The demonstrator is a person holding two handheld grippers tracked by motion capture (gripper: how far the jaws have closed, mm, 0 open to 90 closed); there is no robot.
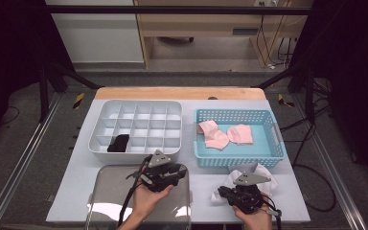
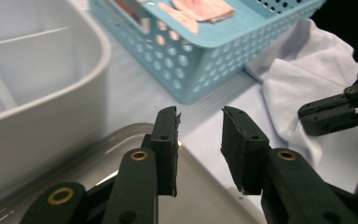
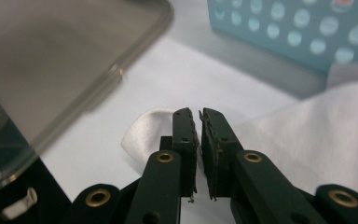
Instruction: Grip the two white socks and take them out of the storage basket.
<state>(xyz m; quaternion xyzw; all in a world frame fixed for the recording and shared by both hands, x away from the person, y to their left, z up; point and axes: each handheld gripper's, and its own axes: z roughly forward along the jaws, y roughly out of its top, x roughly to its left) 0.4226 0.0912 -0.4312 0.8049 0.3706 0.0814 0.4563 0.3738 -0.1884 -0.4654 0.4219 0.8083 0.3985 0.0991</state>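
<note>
High view: white cloth point(image 1: 256, 176) lies crumpled on the table point(image 1: 206, 187), near right, just in front of the blue basket point(image 1: 239, 158). The right gripper point(image 1: 225, 192) sits low on the cloth's near-left part, held from below by the person's right hand point(image 1: 256, 218). The left gripper point(image 1: 184, 171), in the left hand point(image 1: 146, 199), hovers over the clear lid point(image 1: 110, 201) at near centre, pointing right. Far left stands a white divided tray point(image 1: 134, 127) with a black item point(image 1: 119, 143) in one near compartment. Two pink cloths point(image 1: 223, 135) lie in the basket.

Left gripper view: left gripper point(image 2: 199, 126) jaws stand partly apart, nothing between them (bare table and lid edge beyond). White cloth point(image 2: 303, 84) lies past them to the right, touching the blue basket point(image 2: 200, 70); the other gripper's black jaw pokes in from the right, over the cloth.

Right gripper view: right gripper point(image 3: 199, 114) jaws nearly together, a thin slit left. A fold of white cloth point(image 3: 144, 133) sits just behind and under the tips; whether it is pinched, cannot tell. Clear lid point(image 3: 74, 60) at left.
</note>
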